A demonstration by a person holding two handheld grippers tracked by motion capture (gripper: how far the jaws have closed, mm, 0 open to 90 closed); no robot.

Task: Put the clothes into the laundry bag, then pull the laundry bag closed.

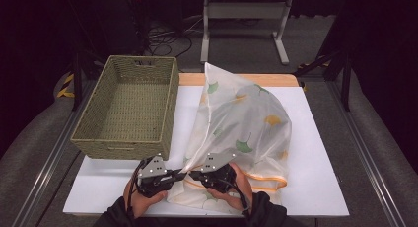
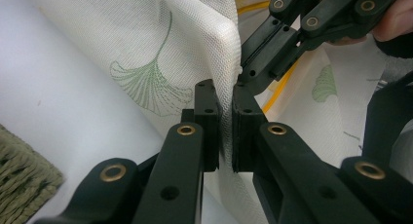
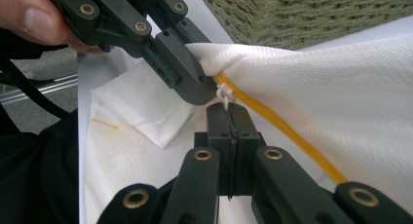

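A white mesh laundry bag (image 1: 241, 123) printed with green and yellow ginkgo leaves lies on the white board and stands up in a peak at the back. A yellow zipper (image 3: 277, 124) runs along its near edge. My left gripper (image 1: 180, 176) is shut on a fold of the bag's fabric (image 2: 185, 48), which runs between its pads (image 2: 208, 126). Tip to tip with it, my right gripper (image 1: 193, 175) is shut on the small white zipper pull (image 3: 224, 93) at the end of the yellow zipper. In the right gripper view, the left gripper (image 3: 187, 83) clamps the bag's corner just above my own jaws.
A woven green basket (image 1: 128, 103) stands at the back left of the white board (image 1: 315, 153), close beside the bag. A wooden tabletop edge (image 1: 276, 79) shows behind the board. A grey metal stand (image 1: 244, 12) sits on the floor beyond.
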